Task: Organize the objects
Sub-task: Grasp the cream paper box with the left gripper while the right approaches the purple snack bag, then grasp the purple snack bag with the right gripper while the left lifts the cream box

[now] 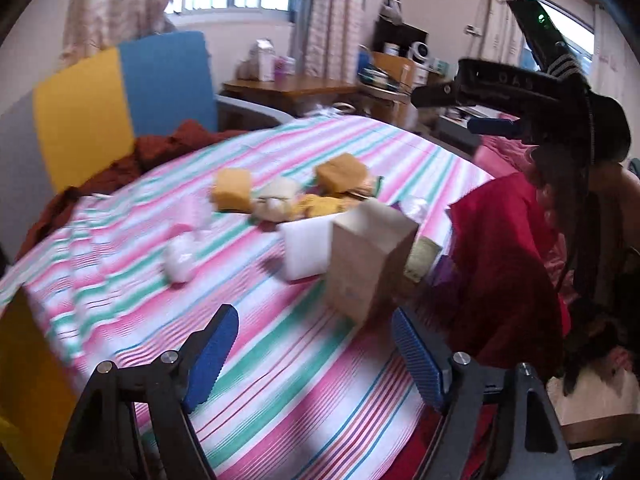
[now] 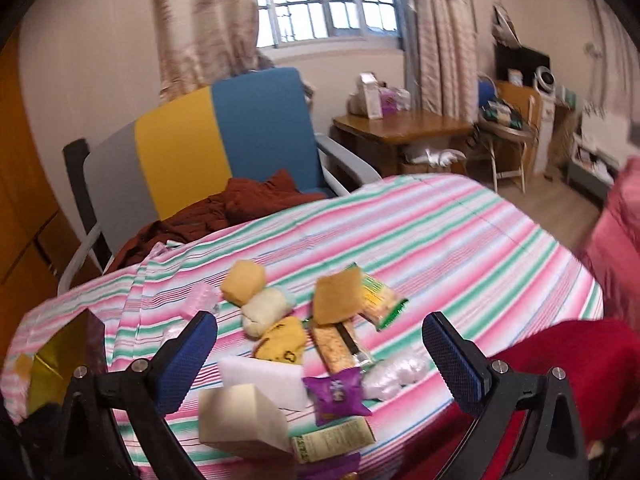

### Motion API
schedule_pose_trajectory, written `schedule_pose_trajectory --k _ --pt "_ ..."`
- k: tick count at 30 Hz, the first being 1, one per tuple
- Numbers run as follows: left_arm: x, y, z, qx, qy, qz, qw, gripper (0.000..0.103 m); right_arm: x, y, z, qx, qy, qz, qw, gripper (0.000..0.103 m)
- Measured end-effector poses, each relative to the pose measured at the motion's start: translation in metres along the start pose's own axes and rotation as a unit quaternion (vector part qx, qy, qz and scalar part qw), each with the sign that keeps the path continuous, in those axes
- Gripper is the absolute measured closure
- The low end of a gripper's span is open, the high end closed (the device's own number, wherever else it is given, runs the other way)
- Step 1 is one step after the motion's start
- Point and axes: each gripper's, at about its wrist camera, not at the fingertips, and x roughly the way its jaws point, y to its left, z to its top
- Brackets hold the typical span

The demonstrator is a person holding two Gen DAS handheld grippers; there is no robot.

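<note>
Both of our tools hang wide open and empty over the striped bed [image 2: 460, 240], the left hand-held gripper [image 1: 316, 354] and the right hand-held gripper [image 2: 320, 350], with the snack pile [image 2: 304, 328] loose at twelve o'clock. We judge that closing on the upright paper bag [image 1: 368, 256] could crush or tip it onto the soft bedding. Only our right view shows the purple packet [image 2: 338, 394] and green wrapper [image 2: 380, 300]; only the left shows the other gripper at two o'clock.

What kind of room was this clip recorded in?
Most likely a bedroom in a home: the objects lie on a bed with a striped sheet, a curtained window is behind it, and a wooden desk and an armchair stand alongside.
</note>
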Motion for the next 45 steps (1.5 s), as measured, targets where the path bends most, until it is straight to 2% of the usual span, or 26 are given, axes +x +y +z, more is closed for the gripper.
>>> schedule_pose_trajectory --k 1,10,16,19,21,23,24,28,33,38,41,45 --pt "0.008 -0.002 0.003 0.002 0.006 -0.012 0.9999 0.024 0.000 -0.004 0.000 0.004 0.003 -0.002 1.000 0.000" --pt "0.054 -0.016 0.021 0.073 0.023 -0.044 0.9961 0.025 0.012 -0.018 -0.004 0.003 0.021 -0.002 1.000 0.000" --pt "0.076 -0.014 0.028 0.078 0.034 -0.076 0.9935 0.025 0.026 -0.025 -0.008 0.003 0.038 -0.004 0.999 0.000" --pt "0.086 -0.015 0.031 0.074 0.038 -0.096 0.9919 0.025 0.033 -0.029 -0.008 0.003 0.049 -0.006 0.999 0.000" --pt "0.091 -0.016 0.030 0.067 0.040 -0.108 0.9911 0.029 0.037 -0.031 -0.008 0.003 0.055 -0.009 0.998 0.000" --pt "0.094 -0.017 0.028 0.059 0.043 -0.126 0.9893 0.044 0.041 -0.032 -0.008 0.002 0.061 -0.010 0.998 0.000" --pt "0.093 -0.017 0.026 0.056 0.044 -0.132 0.9888 0.048 0.043 -0.031 -0.009 0.001 0.063 -0.010 0.998 0.000" --pt "0.081 -0.011 0.015 0.036 0.037 -0.139 0.9890 0.050 0.050 -0.029 -0.010 -0.009 0.081 -0.006 0.997 0.000" --pt "0.060 0.002 0.000 0.002 0.029 -0.119 0.9925 0.050 0.059 -0.020 -0.016 -0.037 0.118 0.007 0.992 0.000" --pt "0.023 0.022 -0.017 -0.039 0.006 -0.085 0.9956 0.050 0.067 -0.010 -0.032 -0.088 0.191 0.001 0.978 0.000" --pt "0.007 0.031 -0.025 -0.058 -0.006 -0.073 0.9957 0.050 0.069 0.002 -0.044 -0.134 0.242 0.000 0.961 0.000" --pt "-0.015 0.034 -0.033 -0.066 -0.026 -0.066 0.9953 0.050 0.069 0.020 -0.067 -0.201 0.308 0.016 0.930 0.002"
